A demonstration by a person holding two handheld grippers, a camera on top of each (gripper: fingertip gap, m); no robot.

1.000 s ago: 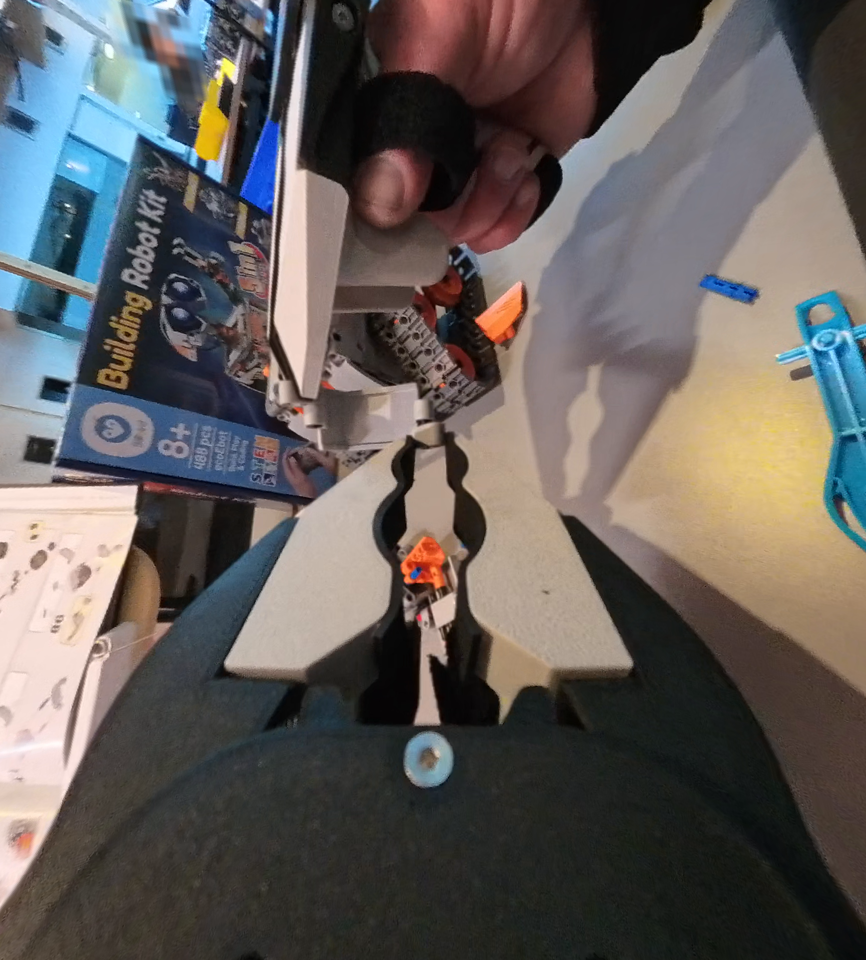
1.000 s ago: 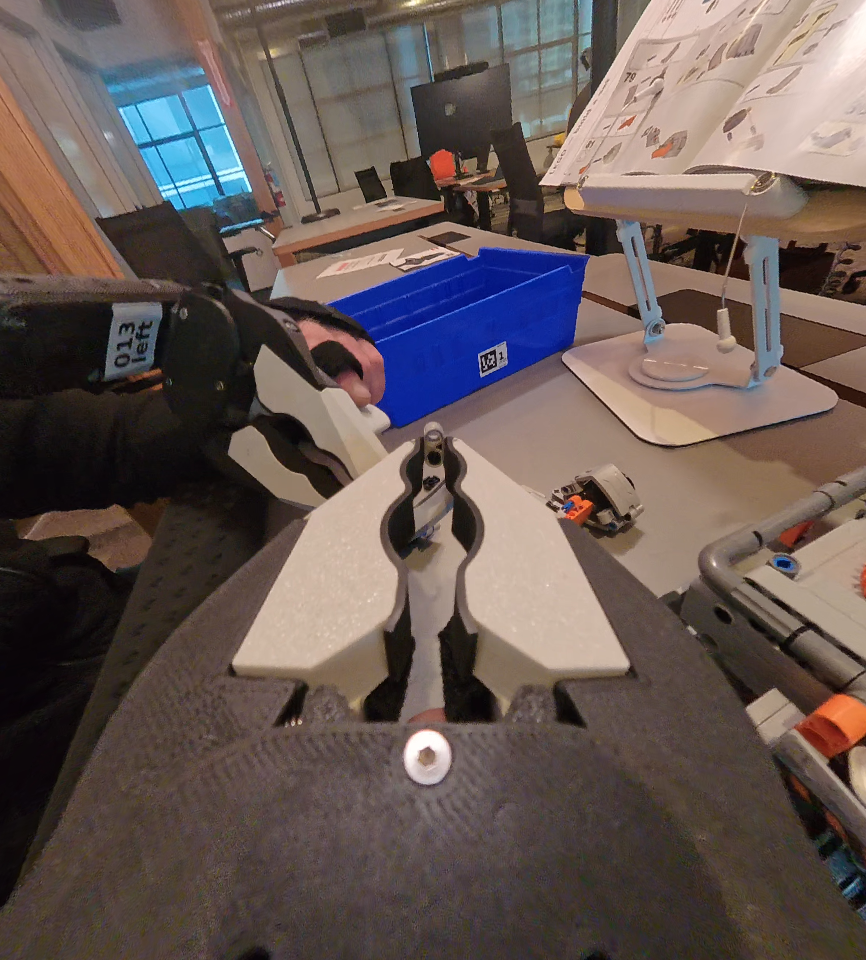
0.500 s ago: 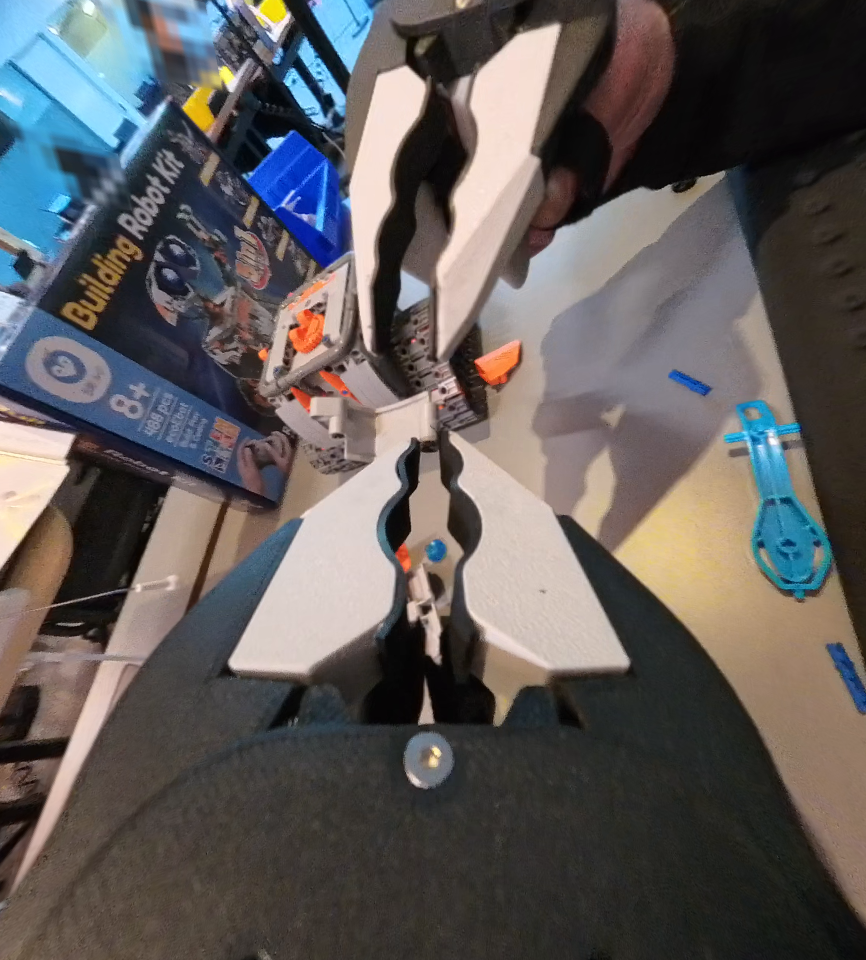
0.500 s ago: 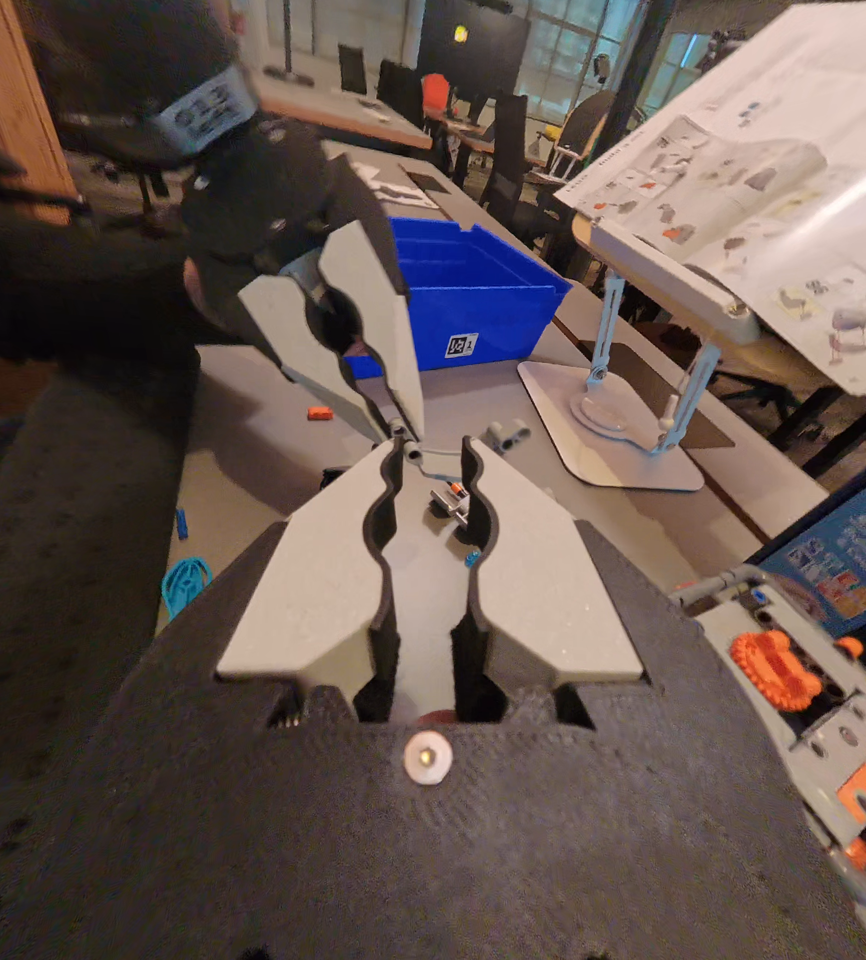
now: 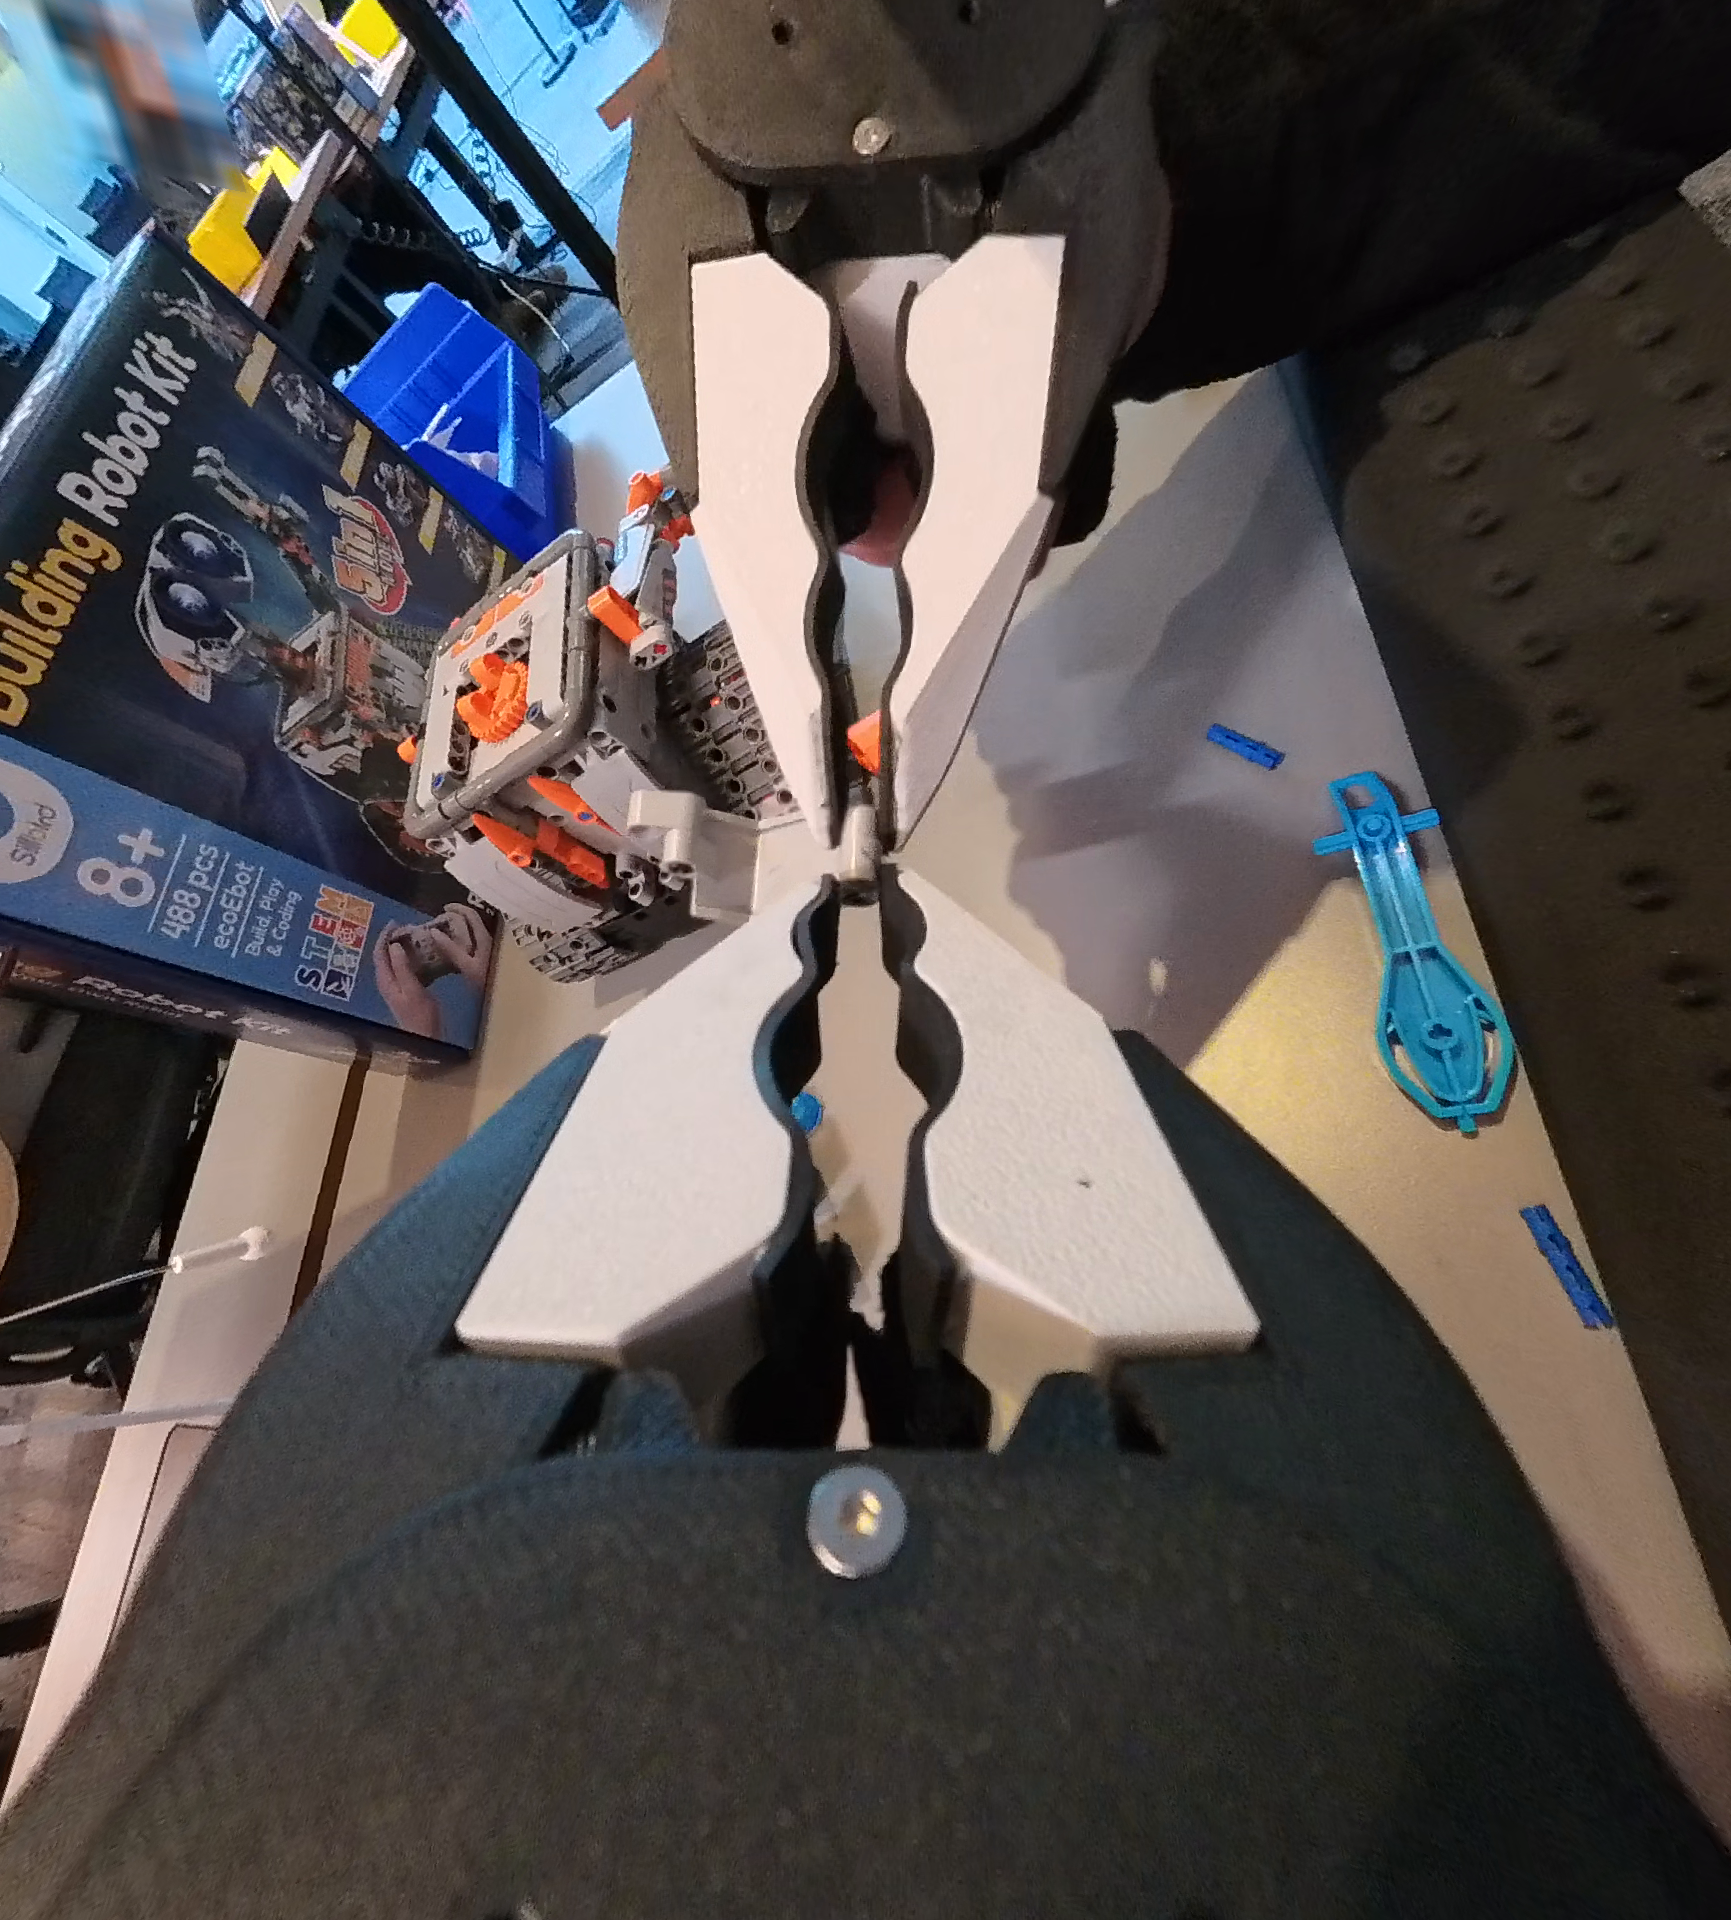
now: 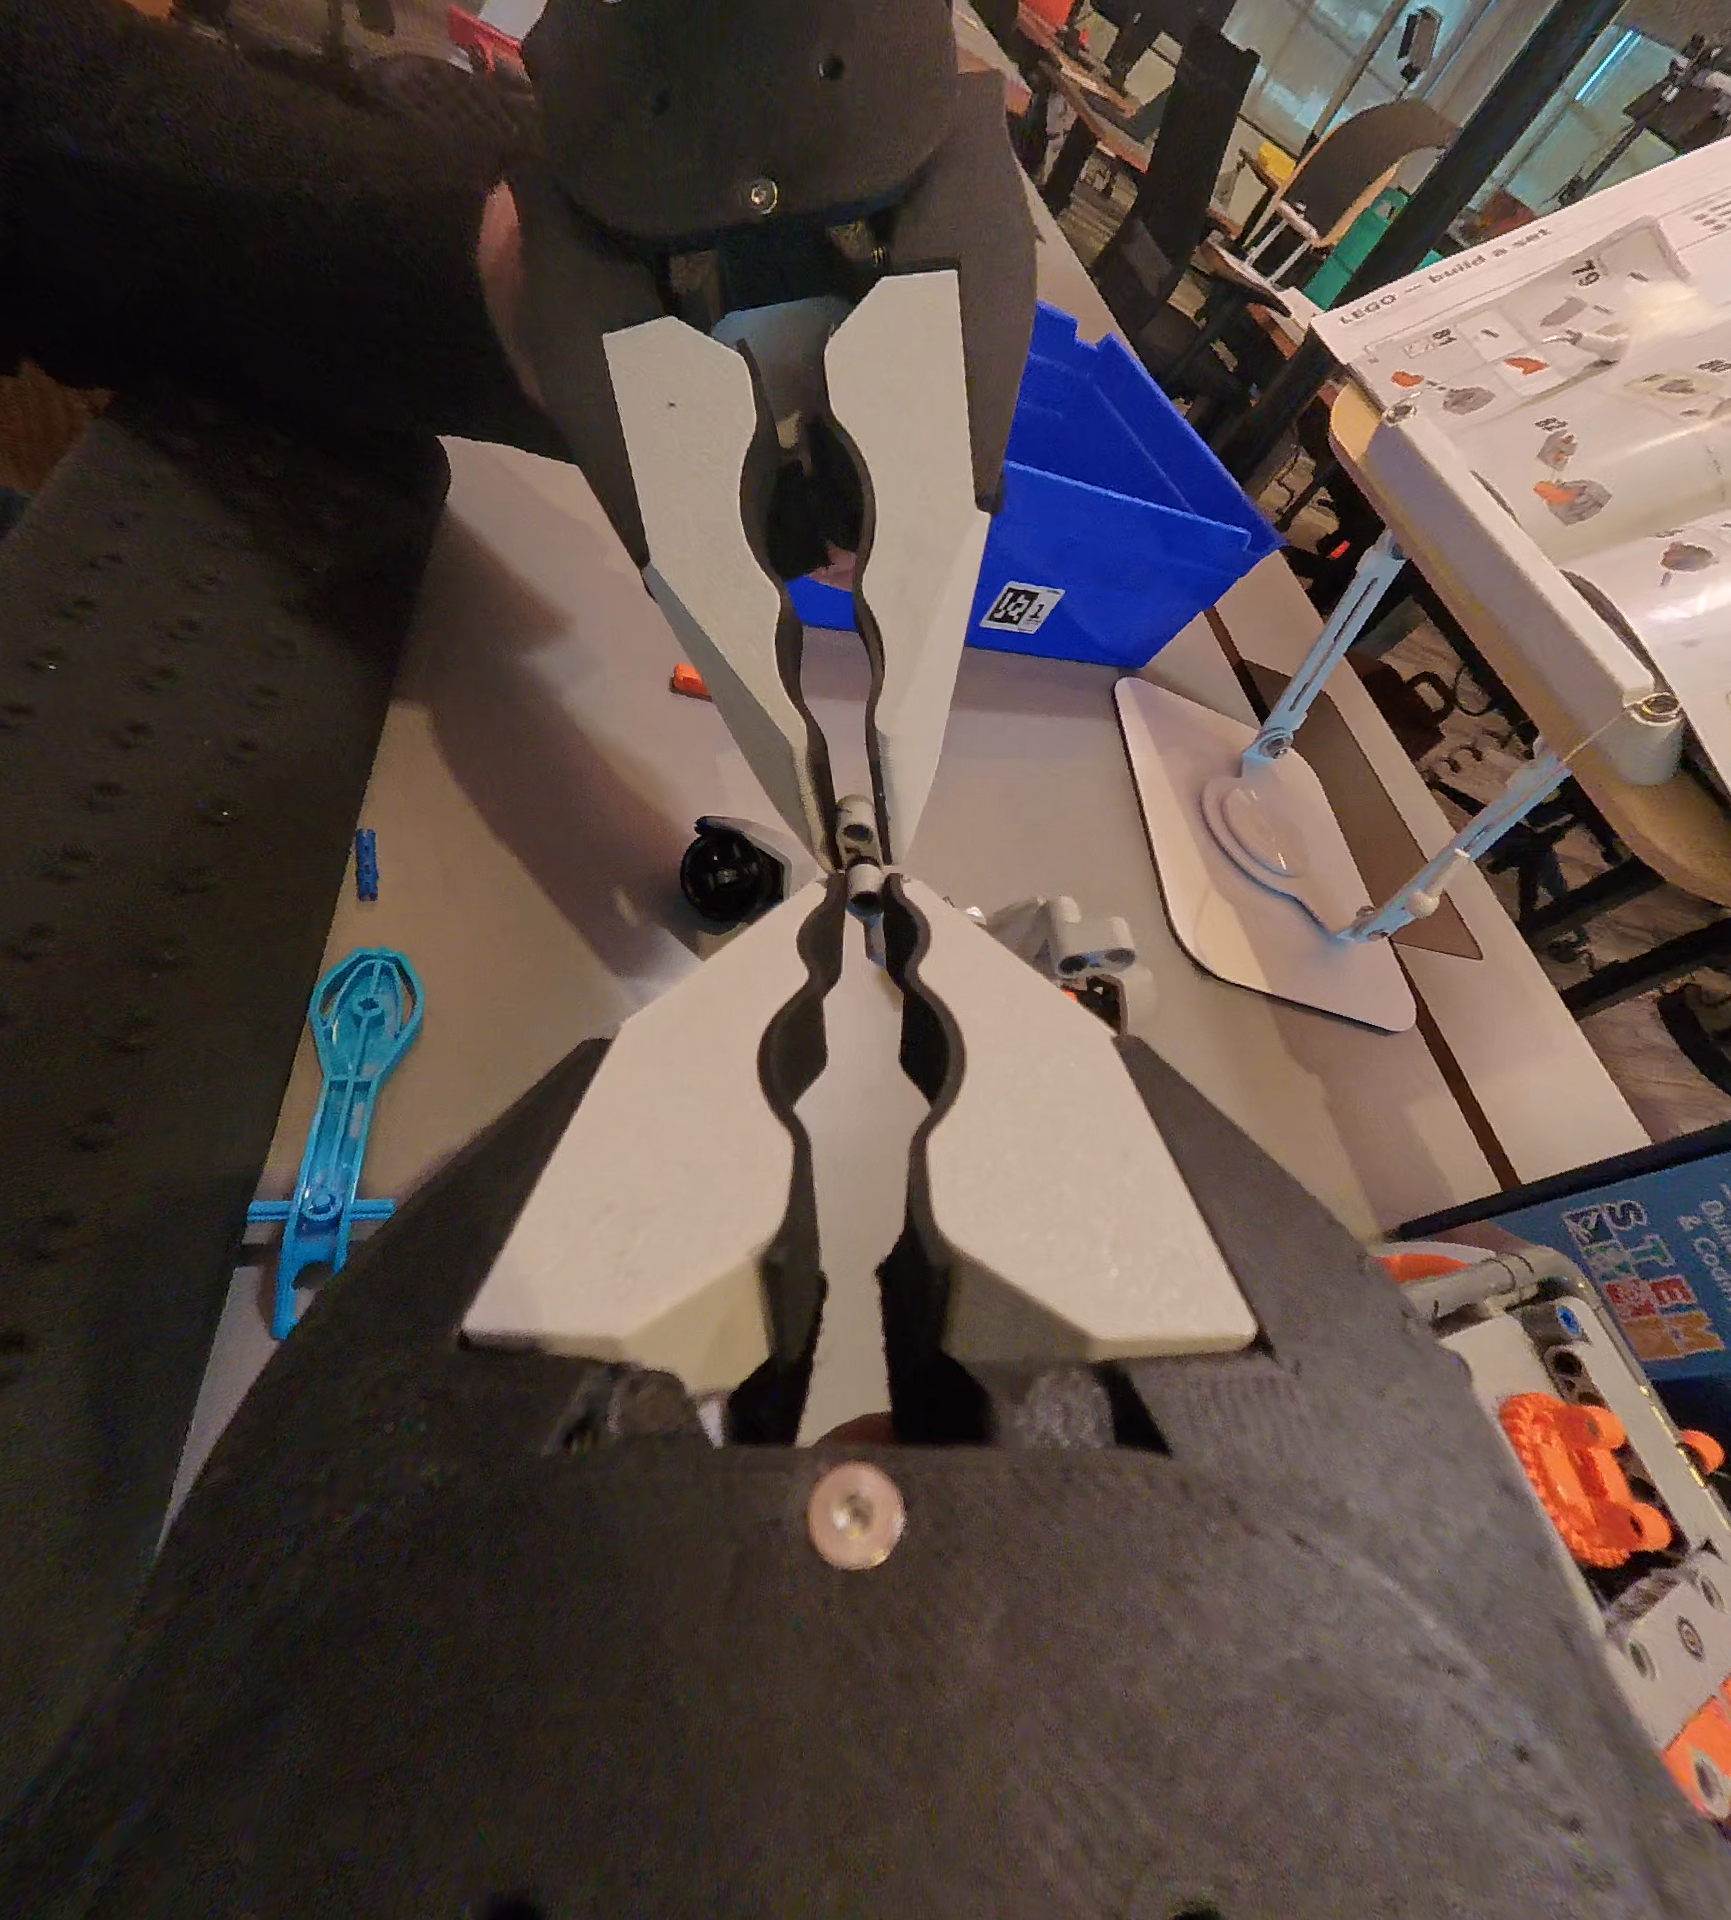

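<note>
The left tool (image 5: 856,883) and right tool (image 6: 866,883) meet tip to tip above the bench (image 5: 1100,644), each pinched on an end of a small grey connector piece (image 5: 859,831). It is short, pale and cylindrical, with the grey-and-orange brick robot (image 5: 570,769) nearby.

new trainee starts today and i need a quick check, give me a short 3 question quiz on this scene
1. True or false: the left claw and the right claw are both wide open.
2. What do their tips pinch? A) a small grey part B) a coin C) a rubber band
3. Fill in: the blue tool lies flat on the ___.

Key: 1 false; 2 A; 3 table.
</note>
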